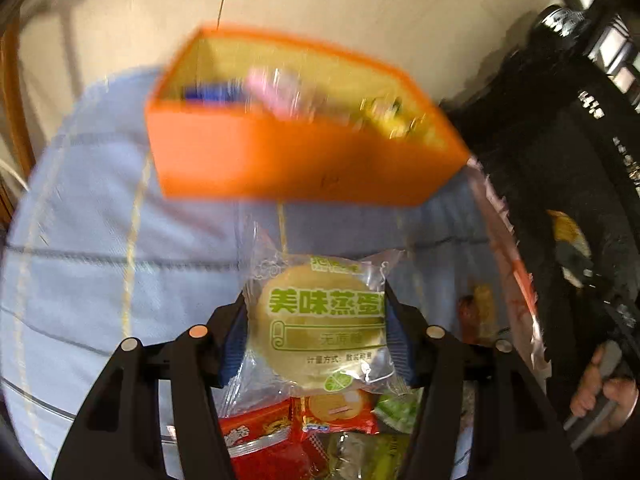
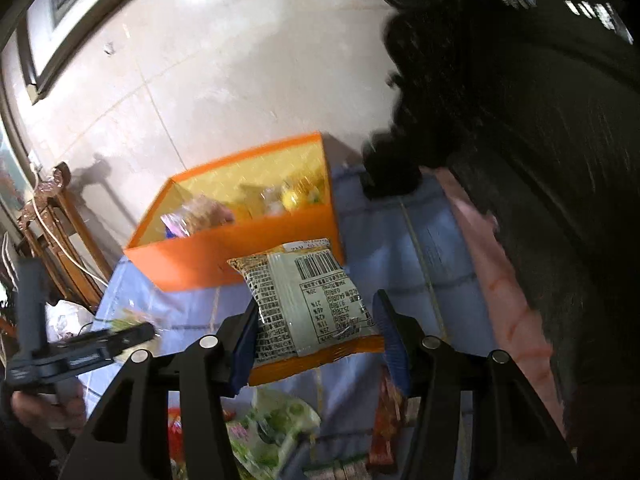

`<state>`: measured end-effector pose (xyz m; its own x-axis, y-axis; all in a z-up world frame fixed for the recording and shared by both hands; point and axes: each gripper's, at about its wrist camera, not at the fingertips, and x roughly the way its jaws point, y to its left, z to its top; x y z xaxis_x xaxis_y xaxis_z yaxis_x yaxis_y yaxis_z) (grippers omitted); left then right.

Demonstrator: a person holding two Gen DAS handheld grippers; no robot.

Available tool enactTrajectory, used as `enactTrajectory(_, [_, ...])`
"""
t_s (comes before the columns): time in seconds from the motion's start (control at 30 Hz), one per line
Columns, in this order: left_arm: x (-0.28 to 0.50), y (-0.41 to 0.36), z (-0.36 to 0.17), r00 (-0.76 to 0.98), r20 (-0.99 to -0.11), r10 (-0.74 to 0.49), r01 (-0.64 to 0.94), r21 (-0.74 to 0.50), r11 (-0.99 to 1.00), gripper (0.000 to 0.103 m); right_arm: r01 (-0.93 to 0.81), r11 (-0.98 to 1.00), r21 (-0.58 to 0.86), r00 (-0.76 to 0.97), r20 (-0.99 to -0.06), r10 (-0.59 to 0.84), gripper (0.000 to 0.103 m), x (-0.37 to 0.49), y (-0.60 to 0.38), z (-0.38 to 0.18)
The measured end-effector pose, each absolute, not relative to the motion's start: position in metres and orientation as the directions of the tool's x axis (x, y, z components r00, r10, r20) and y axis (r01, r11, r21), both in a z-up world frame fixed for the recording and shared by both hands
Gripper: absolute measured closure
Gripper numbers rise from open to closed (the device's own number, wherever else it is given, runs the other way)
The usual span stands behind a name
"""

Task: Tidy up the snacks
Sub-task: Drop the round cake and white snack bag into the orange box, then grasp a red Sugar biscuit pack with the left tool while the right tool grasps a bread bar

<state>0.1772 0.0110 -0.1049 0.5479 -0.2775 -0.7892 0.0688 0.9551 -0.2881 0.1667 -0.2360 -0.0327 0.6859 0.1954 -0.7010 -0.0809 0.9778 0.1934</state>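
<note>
Pale blue checked cloth covers the table, and it is the widest thing in both wrist views, crossed by thin grey and yellow lines. On it stands an orange box, open at the top with a yellowish inside; blurred snack wrappers lie in it, one pink, one blue and one yellow, though no more of them can be made out. Right of the box, dark clothing fills the edge of both views, with a pink plastic sheet along the cloth below it. Nearer the cameras a heap of loose snack packets lies on the cloth, red, green and orange among them. Above that heap, near the box's front wall but apart from it, the left gripper grips a clear packet with a round yellow cake and green printed characters; its blue pads press the packet from both sides and the packet hangs clear of the cloth. The right gripper likewise clamps a grey and orange snack bag, turned so that its barcode and printed table face the camera, held in front of the box's near wall. In the right wrist view the left gripper shows at the lower left, with the person's hand on its handle.
</note>
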Motion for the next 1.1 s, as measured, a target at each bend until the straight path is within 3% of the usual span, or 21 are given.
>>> enactTrajectory(0.2, [0.225, 0.037, -0.037, 0.67, -0.742, 0.003, -0.034, -0.026, 0.999, 0.045, -0.158, 0.976, 0.147, 0.728, -0.651, 0.216, 0.049, 0.239, -0.199, 0.002])
enactTrajectory(0.37, [0.273, 0.059, -0.018, 0.72, -0.689, 0.081, -0.077, 0.036, 0.996, 0.045, -0.183, 0.967, 0.179, 0.687, -0.68, 0.256, 0.049, 0.312, -0.175, 0.002])
enactTrajectory(0.43, [0.296, 0.057, -0.021, 0.707, -0.703, 0.074, -0.071, 0.033, 0.997, 0.045, -0.187, 0.956, 0.224, 0.656, -0.696, 0.291, 0.049, 0.333, -0.173, -0.003])
enactTrajectory(0.6, [0.319, 0.055, -0.027, 0.692, -0.722, 0.009, -0.027, -0.013, 1.0, 0.043, -0.193, 0.966, 0.171, 0.623, -0.739, 0.255, 0.046, 0.362, -0.167, -0.021])
enactTrajectory(0.63, [0.329, 0.04, -0.035, 0.699, -0.715, -0.011, -0.02, -0.036, 0.999, 0.032, -0.221, 0.96, 0.172, 0.619, -0.736, 0.275, 0.041, 0.362, -0.164, -0.022])
enactTrajectory(0.67, [0.329, 0.038, -0.037, 0.712, -0.702, -0.039, -0.022, -0.077, 0.997, 0.004, -0.24, 0.959, 0.153, 0.61, -0.744, 0.272, 0.013, 0.362, -0.16, -0.024])
enactTrajectory(0.7, [0.329, 0.039, -0.035, 0.725, -0.687, -0.054, -0.03, -0.11, 0.993, 0.004, -0.228, 0.968, 0.107, 0.622, -0.748, 0.229, 0.004, 0.358, -0.159, -0.026])
enactTrajectory(0.77, [0.322, 0.038, -0.035, 0.743, -0.665, -0.076, -0.037, -0.154, 0.987, 0.004, -0.226, 0.971, 0.075, 0.631, -0.748, 0.204, 0.004, 0.348, -0.163, -0.029])
enactTrajectory(0.9, [0.278, 0.028, -0.055, 0.683, -0.725, -0.091, 0.005, -0.12, 0.993, 0.004, -0.163, 0.984, 0.077, 0.625, -0.763, 0.163, 0.004, 0.299, -0.196, -0.034])
enactTrajectory(1.1, [0.168, 0.011, -0.116, 0.62, -0.778, -0.097, 0.195, 0.033, 0.98, 0.004, -0.001, 1.0, -0.022, 0.523, -0.852, -0.018, 0.004, 0.193, -0.253, -0.089])
